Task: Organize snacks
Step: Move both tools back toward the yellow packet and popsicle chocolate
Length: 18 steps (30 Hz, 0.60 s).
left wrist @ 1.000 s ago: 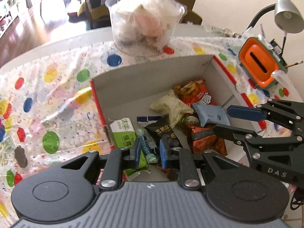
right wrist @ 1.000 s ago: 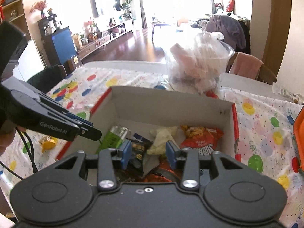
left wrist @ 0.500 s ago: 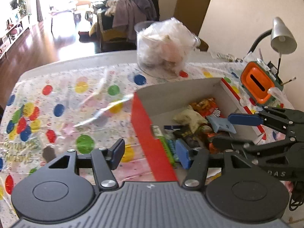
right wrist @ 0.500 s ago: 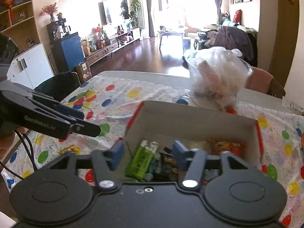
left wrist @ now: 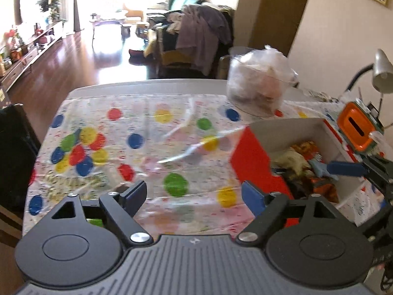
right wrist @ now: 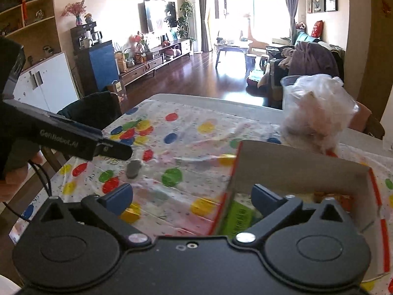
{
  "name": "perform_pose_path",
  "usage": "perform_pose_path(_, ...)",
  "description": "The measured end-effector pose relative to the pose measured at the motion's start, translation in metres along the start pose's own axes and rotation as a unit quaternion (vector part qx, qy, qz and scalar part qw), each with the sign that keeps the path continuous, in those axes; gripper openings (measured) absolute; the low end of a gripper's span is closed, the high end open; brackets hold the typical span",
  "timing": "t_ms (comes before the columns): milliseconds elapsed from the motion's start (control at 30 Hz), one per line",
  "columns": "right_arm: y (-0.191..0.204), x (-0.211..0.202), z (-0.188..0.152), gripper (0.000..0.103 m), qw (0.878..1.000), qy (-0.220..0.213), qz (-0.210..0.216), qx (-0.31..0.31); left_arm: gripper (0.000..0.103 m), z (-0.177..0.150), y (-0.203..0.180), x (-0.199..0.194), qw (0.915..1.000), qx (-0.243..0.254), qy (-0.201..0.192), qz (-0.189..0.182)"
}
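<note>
Both claws [left wrist: 194,198] [right wrist: 191,198] wide, empty; crinkly snack packets [left wrist: 302,162] in red-edged cardboard box [left wrist: 250,157]

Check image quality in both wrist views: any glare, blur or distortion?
Left wrist: window blown out, tablecloth and snack box motion-smeared, edges fisheye-bent. Right wrist: sharper, window glare, plastic tub slightly soft.

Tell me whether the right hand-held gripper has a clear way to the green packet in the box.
Probably yes: the right hand-held gripper is open and empty, the box has no lid, and the green packet lies uncovered just inside its near wall.
</note>
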State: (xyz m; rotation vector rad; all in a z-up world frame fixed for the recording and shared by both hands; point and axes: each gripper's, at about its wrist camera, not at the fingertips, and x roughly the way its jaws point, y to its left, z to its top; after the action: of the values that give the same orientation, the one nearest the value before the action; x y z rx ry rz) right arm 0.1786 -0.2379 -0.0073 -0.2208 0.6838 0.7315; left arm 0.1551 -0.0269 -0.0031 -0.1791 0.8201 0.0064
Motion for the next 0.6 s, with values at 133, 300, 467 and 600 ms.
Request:
perform_pose_path(133, 0.025, 0.014, 0.002, 0.103, 1.0, 0.009, 0.0, -0.02, 0.085, -0.007, 0.025, 0.002, 1.0, 0.002, -0.002, 0.008)
perform_pose_path(300, 0.043, 0.029, 0.006, 0.103, 0.999, 0.022, 0.009, -0.027, 0.085, -0.019, 0.051, 0.01, 0.9999, 0.001, 0.005, 0.013)
perform_pose_path(467, 0.063, 0.053, 0.0, 0.103, 0.998, 0.053, 0.03, -0.036, 0.085, -0.02, 0.078, 0.029, 0.9995, -0.004, 0.028, 0.013)
perform_pose_path(600, 0.08, 0.074, -0.01, 0.103, 0.993, 0.085, 0.052, -0.063, 0.085, -0.017, 0.097, 0.054, 0.9977, -0.02, 0.064, 0.009)
